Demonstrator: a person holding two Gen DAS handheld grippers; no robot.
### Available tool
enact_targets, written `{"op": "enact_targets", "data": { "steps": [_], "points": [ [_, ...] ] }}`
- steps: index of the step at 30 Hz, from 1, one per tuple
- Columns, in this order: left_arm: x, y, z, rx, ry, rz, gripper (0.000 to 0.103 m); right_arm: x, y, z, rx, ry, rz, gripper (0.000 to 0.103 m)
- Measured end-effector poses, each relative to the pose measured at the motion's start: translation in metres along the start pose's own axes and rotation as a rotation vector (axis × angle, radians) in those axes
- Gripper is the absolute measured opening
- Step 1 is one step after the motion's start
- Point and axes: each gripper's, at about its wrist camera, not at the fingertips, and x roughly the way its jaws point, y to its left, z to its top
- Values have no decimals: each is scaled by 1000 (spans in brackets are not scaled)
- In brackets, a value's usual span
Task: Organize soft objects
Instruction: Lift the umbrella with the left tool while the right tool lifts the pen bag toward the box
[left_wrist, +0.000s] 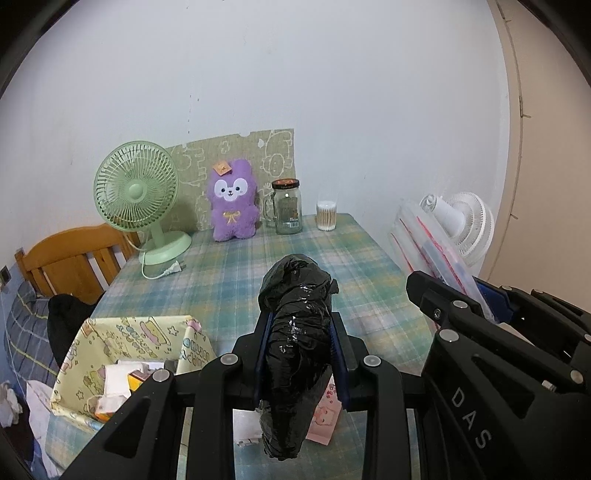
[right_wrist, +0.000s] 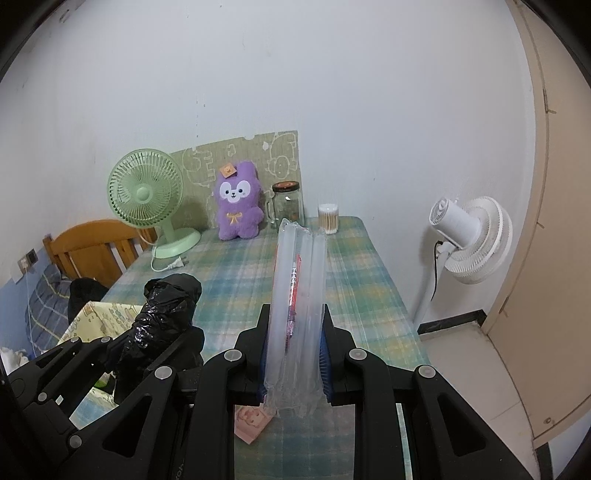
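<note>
My left gripper (left_wrist: 301, 325) is shut on a rolled black plastic bag (left_wrist: 297, 332) and holds it above the plaid table (left_wrist: 229, 266). The bag also shows in the right wrist view (right_wrist: 159, 314). My right gripper (right_wrist: 295, 317) is shut on a clear air-column cushion pack (right_wrist: 297, 295) with red print, held upright above the table; it also shows in the left wrist view (left_wrist: 432, 243). A purple plush toy (left_wrist: 232, 201) stands at the table's back. A yellow patterned box (left_wrist: 129, 354) with small items sits at the front left.
A green desk fan (left_wrist: 138, 199), a glass jar (left_wrist: 287, 208) and a cotton swab cup (left_wrist: 326, 216) stand along the back wall. A white floor fan (right_wrist: 469, 236) stands right of the table. A pink packet (right_wrist: 253, 419) lies under the grippers. A wooden bed headboard (left_wrist: 70, 254) is at left.
</note>
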Motion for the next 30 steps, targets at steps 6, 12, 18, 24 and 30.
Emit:
{"op": "enact_targets", "data": {
  "steps": [6,12,18,24,30],
  "points": [
    [-4,10,4,-3,-11,-5,29,-3,10,5,-6,-11,-5,25],
    [-7,22,8,-1,-20,-5,29,-4,22,9,-9,-18,-5,25],
    [-14,36,10,-5,-40,3,29,-7,36,13,-16,-31,5,25],
    [-17,52,12,-10,-52,11,29,-7,52,16,-24,-43,7,25],
    [-20,66,12,-21,-60,17,29,-6,69,20,-37,-47,17,25]
  ]
}}
